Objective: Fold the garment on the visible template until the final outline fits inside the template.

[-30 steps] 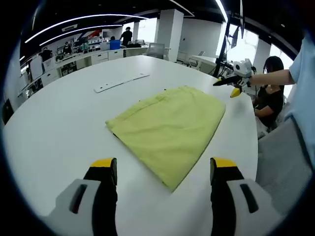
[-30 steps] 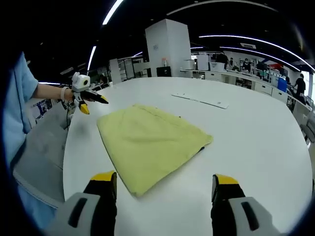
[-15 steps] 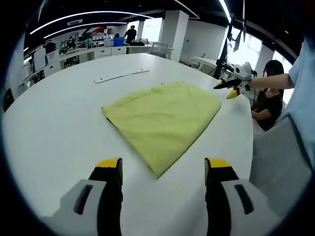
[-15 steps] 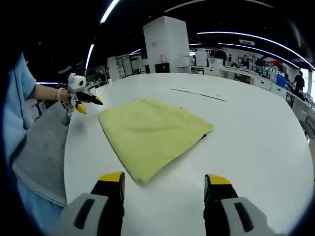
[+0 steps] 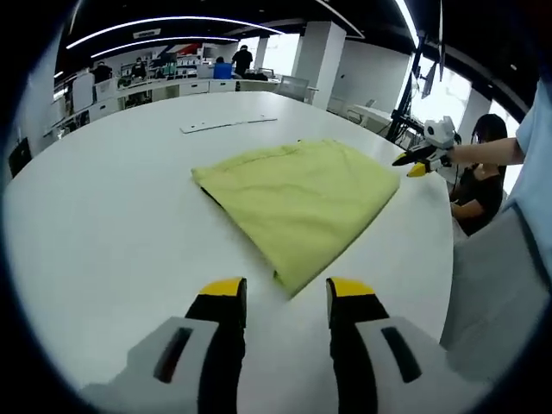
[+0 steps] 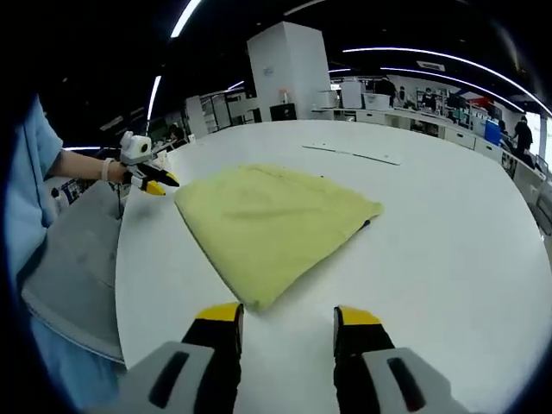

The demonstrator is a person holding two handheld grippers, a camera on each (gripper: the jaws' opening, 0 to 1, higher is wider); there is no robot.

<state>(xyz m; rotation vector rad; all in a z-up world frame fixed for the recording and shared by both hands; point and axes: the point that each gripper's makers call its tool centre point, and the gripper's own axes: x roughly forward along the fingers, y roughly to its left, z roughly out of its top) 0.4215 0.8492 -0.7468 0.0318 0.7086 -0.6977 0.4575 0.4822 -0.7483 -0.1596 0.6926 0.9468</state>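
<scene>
A yellow-green garment [image 5: 297,194] lies folded into a flat rectangle on the white round table [image 5: 103,224]. A thin dark edge peeks from under its border [image 6: 366,224]; I cannot tell what it is. My left gripper [image 5: 287,293] hovers open just short of the garment's near corner, nothing between its yellow-tipped fingers. It also shows far left in the right gripper view [image 6: 148,179], held by a hand. My right gripper [image 6: 287,315] stands open before another corner of the garment [image 6: 267,228], and shows at the table's far side in the left gripper view [image 5: 423,157].
A white flat strip [image 5: 226,125] lies on the table beyond the garment, also seen as the strip [image 6: 354,155]. A seated person in black [image 5: 476,177] is past the table edge. A grey chair [image 6: 73,267] and a blue sleeve are close by. Desks and pillars fill the background.
Both grippers' jaws have drawn closer together, though still apart. Both cameras have shifted slightly toward the garment's corners. The garment itself has not moved.
</scene>
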